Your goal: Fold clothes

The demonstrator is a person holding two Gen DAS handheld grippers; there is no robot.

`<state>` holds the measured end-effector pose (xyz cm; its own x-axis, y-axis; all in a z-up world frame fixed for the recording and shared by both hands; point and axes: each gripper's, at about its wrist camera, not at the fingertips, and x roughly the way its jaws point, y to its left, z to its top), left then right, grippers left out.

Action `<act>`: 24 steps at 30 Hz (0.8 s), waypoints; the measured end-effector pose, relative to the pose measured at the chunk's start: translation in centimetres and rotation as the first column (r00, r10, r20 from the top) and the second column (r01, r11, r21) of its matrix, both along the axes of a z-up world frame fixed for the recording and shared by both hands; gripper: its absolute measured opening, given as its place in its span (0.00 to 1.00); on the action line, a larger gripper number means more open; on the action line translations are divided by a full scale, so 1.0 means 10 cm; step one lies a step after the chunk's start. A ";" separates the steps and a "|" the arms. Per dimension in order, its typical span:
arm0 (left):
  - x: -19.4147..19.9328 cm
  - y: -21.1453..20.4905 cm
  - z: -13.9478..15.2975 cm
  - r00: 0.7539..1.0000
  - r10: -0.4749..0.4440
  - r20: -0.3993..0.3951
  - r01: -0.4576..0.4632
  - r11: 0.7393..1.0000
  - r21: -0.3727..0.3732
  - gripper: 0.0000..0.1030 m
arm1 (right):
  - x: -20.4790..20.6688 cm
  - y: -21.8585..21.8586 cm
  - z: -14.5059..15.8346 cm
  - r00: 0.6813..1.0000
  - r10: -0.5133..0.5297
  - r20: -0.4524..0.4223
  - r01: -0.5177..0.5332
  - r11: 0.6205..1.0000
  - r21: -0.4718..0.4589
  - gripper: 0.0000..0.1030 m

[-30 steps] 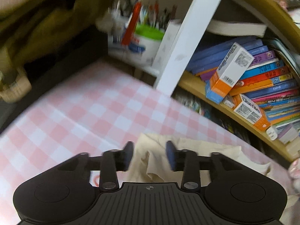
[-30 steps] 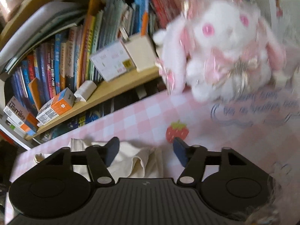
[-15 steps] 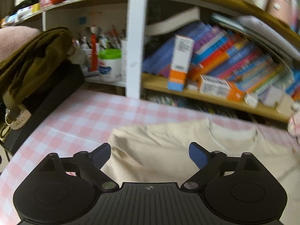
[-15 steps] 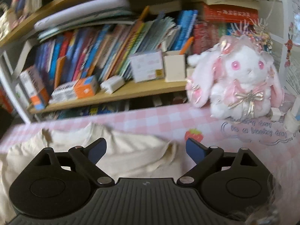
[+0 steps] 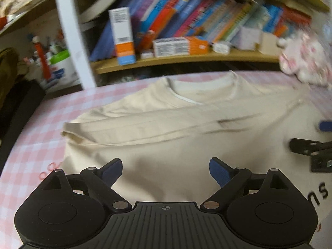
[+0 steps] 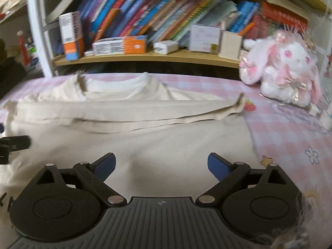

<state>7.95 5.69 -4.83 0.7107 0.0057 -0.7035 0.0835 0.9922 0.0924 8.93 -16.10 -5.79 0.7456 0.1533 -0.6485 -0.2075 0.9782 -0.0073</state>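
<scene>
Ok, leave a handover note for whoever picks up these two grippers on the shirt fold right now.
Left claw: open, empty, over the shirt's left side.
Right claw: jaws opening, nothing between them, over the shirt's right side.
Shirt: lies on the pink checked cloth, collar toward the bookshelf, plush rabbit beside it.
Done: both sleeves lie folded across the chest.
Left: fold the body and tidy the bundle.
</scene>
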 end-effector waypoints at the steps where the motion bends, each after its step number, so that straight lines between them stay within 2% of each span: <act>1: 0.01 -0.02 -0.02 1.000 -0.015 -0.006 0.015 1.000 -0.001 0.90 | -0.03 0.05 -0.02 1.000 0.015 0.009 -0.015 1.000 -0.015 0.94; 4: 0.03 -0.04 -0.07 0.999 -0.051 -0.017 0.051 0.999 -0.011 0.90 | -0.06 0.18 -0.08 0.999 0.039 0.013 -0.038 0.997 -0.063 0.94; 8: 0.05 -0.04 -0.11 0.996 -0.083 -0.018 0.082 0.996 -0.030 0.89 | -0.06 0.25 -0.15 0.999 0.041 0.005 -0.041 0.996 -0.082 0.94; 13: 0.10 -0.02 -0.12 0.994 -0.113 -0.004 0.112 0.992 -0.053 0.89 | -0.06 0.20 -0.24 1.000 0.009 -0.023 -0.010 0.999 -0.032 0.99; 15: 0.15 -0.02 -0.14 0.993 -0.120 -0.008 0.119 0.991 -0.060 0.80 | -0.04 0.15 -0.25 0.999 0.000 -0.037 0.000 1.000 0.000 1.00; 18: 0.23 -0.03 -0.18 0.991 -0.135 -0.014 0.134 0.990 -0.054 0.67 | -0.03 0.15 -0.25 0.999 0.013 -0.046 -0.013 1.000 -0.004 1.00; 20: 0.30 -0.05 -0.19 0.989 -0.148 -0.016 0.147 0.988 -0.044 0.62 | -0.02 0.15 -0.24 0.998 0.018 -0.053 -0.019 1.000 -0.007 1.00; 24: 0.56 -0.09 -0.18 0.985 -0.170 -0.028 0.169 0.985 -0.037 0.58 | -0.01 0.15 -0.24 0.998 0.023 -0.056 -0.024 1.000 -0.008 1.00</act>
